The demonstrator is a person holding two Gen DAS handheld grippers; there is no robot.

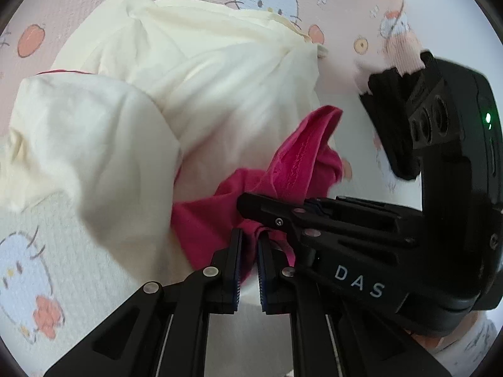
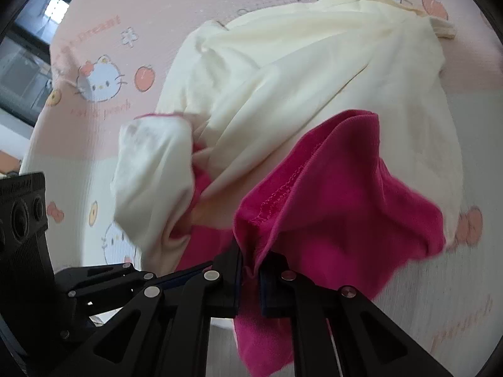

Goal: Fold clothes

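Pinching the magenta hem [image 2: 283,194] side by side, left gripper [image 1: 250,260] and right gripper [image 2: 251,270] are lifting the cream garment [image 1: 188,94] off the cartoon-cat sheet [image 2: 125,31], probably to spread it.

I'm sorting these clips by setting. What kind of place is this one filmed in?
Probably a home, perhaps a bedroom: the cream and pink garment lies on a soft pink sheet printed with cartoon cats and peaches, likely a bed or mat. What looks like a window shows at the far left edge.
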